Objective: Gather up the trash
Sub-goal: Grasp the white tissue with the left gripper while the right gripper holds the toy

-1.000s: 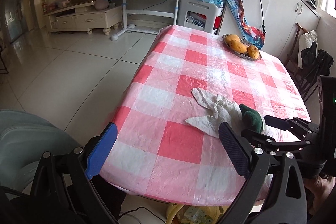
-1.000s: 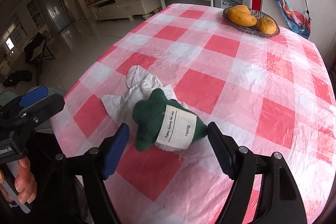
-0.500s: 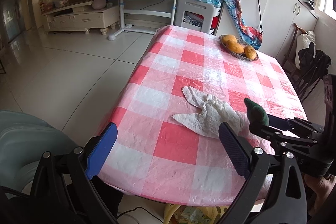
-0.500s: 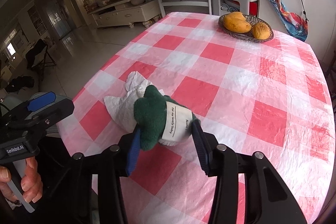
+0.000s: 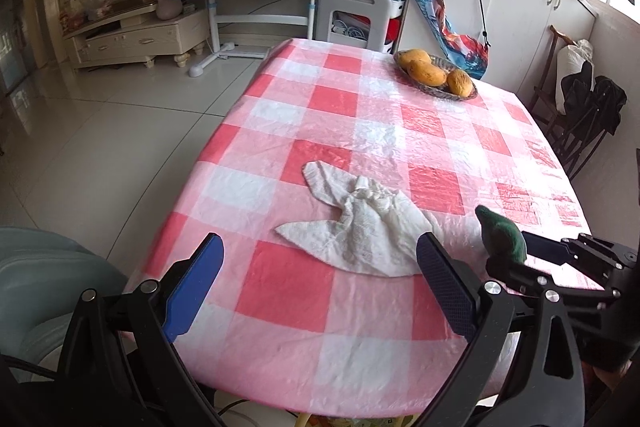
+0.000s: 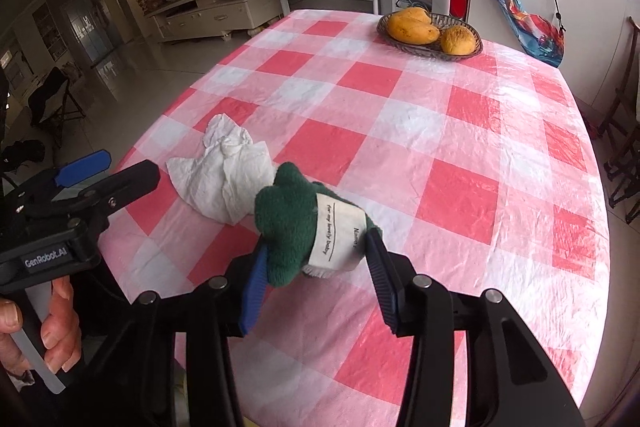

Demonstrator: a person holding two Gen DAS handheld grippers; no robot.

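Green plush toy [image 6: 298, 219] clenched in the right tongs [image 6: 314, 287]

It hangs above the worktop [image 6: 460, 155], beside the crumpled tissue [image 6: 224, 179]; left tongs [image 5: 320, 291] spread wide, holding nothing.

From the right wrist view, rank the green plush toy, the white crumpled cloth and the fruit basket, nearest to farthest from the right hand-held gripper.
1. Green plush toy: clamped in the right hand-held gripper, off the table.
2. White crumpled cloth: just beyond, to the left, on the checked tablecloth.
3. Fruit basket: far end of the table, toward the right.
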